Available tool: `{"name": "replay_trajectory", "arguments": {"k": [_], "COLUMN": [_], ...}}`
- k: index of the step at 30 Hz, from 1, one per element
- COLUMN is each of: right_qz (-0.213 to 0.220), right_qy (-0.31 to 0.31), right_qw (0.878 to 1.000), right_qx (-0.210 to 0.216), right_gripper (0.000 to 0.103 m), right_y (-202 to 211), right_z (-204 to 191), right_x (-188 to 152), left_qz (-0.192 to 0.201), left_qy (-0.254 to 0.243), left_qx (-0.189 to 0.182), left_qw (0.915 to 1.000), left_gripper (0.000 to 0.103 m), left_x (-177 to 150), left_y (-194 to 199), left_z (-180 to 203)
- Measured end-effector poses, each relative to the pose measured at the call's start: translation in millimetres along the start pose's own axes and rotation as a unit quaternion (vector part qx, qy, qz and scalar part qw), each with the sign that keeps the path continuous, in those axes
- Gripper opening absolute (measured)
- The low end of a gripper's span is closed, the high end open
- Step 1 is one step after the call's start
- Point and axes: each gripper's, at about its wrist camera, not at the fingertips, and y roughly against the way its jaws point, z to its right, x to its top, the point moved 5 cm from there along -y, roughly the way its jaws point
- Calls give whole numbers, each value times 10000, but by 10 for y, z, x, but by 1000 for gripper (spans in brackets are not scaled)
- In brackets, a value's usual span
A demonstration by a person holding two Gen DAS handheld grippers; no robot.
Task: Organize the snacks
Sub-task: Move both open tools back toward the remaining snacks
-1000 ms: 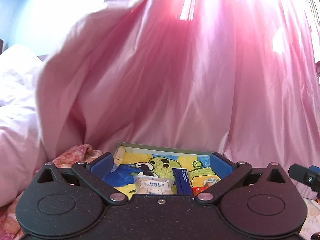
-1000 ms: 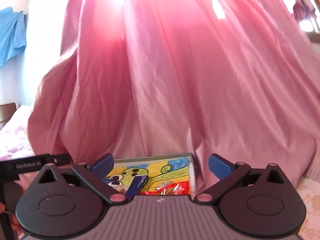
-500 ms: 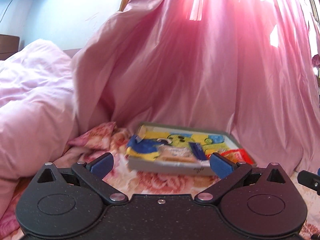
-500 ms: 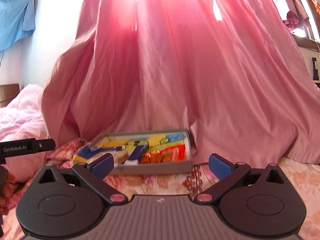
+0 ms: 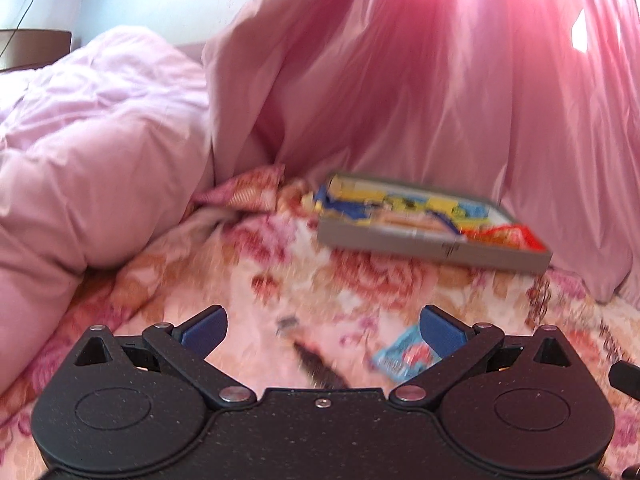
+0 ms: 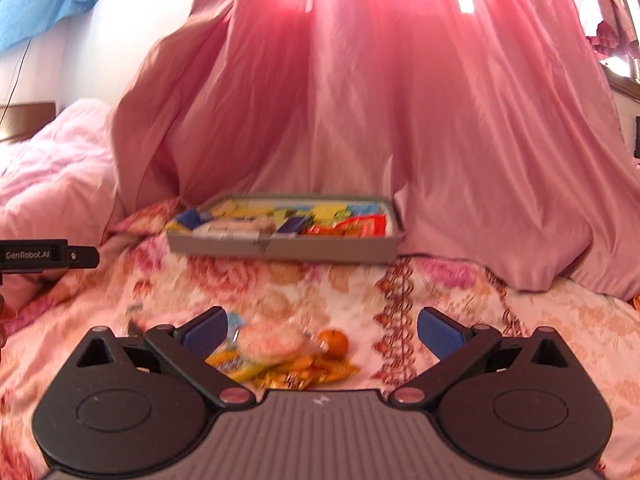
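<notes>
The snacks you have left to sort lie loose on the floral bedspread (image 6: 460, 300), close in front of you. Under your right gripper (image 6: 322, 330) sits a small pile: a pale round wrapped cake (image 6: 272, 342) on top of yellow-orange packets (image 6: 304, 372), with a small orange fruit (image 6: 334, 342) touching its right edge. Under your left gripper (image 5: 322, 326) a blue-and-pink packet (image 5: 404, 354) lies just beside the right finger, and a dark thin item (image 5: 320, 366) lies near the middle; blur keeps you from telling what that one is.

Both grippers are spread wide and carry nothing, which suits picking up a fresh piece, not delivering one. The right one is lined up so the cake falls toward its left finger, so you would likely need to shift a little left to centre it.

The shallow grey tray (image 6: 280, 250) rests farther back on the bed, well apart from the loose pile, its far side against the pink curtain (image 6: 400, 120). It already holds several packets, a red one (image 6: 352, 226) at its right end among them, so it reads as the collecting place. The pink duvet (image 5: 92, 152) is bunched up to the left, leaving the flat stretch between you and the tray as your working ground.
</notes>
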Motion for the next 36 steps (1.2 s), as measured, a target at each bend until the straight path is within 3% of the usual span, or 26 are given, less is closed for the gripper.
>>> {"name": "replay_trajectory", "arguments": {"k": [7,12,25,36], "right_qz": [-772,-1181,-1564,-1680], "right_qy": [147,144,292,29], "right_qw": [9969,9927,9868,9847], "right_qx": [72,170,298,465], "right_gripper": [103,103,103,103], "right_y": [-129,-204,-418,-755], "right_z": [-254,-378,-555,-595], "right_x": [-304,-472,-571,-458], "left_qz": [-599,-811,-923,-1167], "left_qy": [-309,-330,-463,-340], "left_qx": [162,213,424,117], "left_qw": [9976,9959,9938,9925], "left_gripper": [102,102,102,100], "left_x": [-300,-411,-443,-477], "left_y": [-148,-225,-495,-1037], "left_z": [-16,-64,-191,-155]}}
